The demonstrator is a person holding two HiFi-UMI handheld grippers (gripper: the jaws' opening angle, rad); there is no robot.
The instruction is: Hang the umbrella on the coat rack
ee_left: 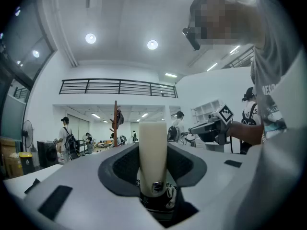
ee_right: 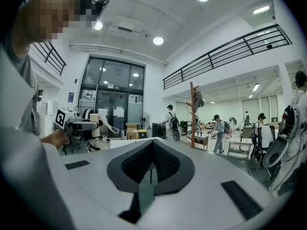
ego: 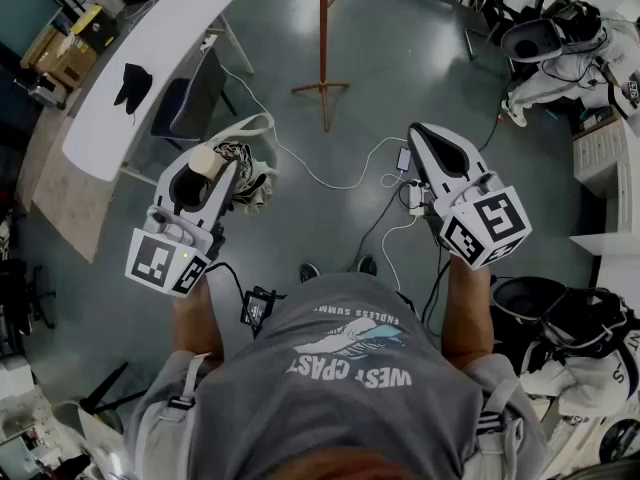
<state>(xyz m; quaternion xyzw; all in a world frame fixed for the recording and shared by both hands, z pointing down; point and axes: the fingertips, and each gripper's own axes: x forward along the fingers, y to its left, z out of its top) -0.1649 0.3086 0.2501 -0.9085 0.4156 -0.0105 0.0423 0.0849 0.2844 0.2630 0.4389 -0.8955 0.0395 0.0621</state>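
Your left gripper (ego: 215,168) jaws clamped the cream cylindrical handle (ee_left: 152,152) of the patterned folded umbrella (ego: 248,176), short of the red-brown wooden coat rack (ego: 322,38); right gripper (ego: 432,138) jaws were together.

Grey tee (ego: 330,413), print upside down: "WEST COAST", smaller "ENDLESS SUMM…", rest unreadable

1. We see the coat rack (ego: 322,38) cut off by the head view's top edge.
2. The left gripper (ego: 212,166) hides much of the umbrella (ego: 250,175) from us.
3. In the left gripper view, we find the dark thing (ee_left: 119,117) on the coat rack too small to tell.

folded umbrella (ego: 245,171) held, coat rack (ego: 323,28) apart
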